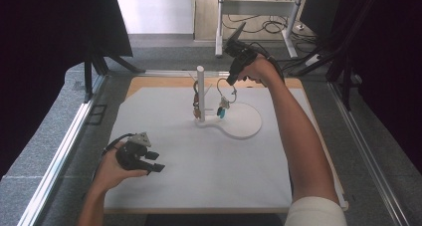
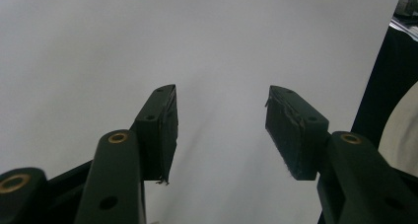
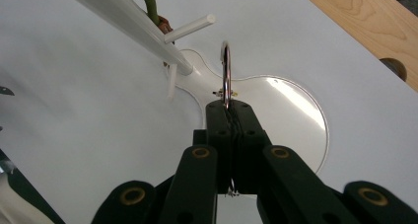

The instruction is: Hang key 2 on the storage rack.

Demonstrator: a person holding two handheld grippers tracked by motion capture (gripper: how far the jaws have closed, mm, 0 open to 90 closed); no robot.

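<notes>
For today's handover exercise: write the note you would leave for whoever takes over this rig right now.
Right gripper: shut on the metal key ring, held up beside the white peg stand; charms dangle below the ring.
Left gripper: open, holding nothing, low over the white mat.
Done: ring gripped. One item hangs on the stand's far side.
Left: whether the ring goes onto a peg or comes away, I cannot tell; it hangs on none now.

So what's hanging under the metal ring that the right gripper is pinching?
The right gripper is shut on the metal ring. Below the ring, a small cluster with a teal piece dangles over the white stand base. What the other pieces are is too small to tell.
</notes>
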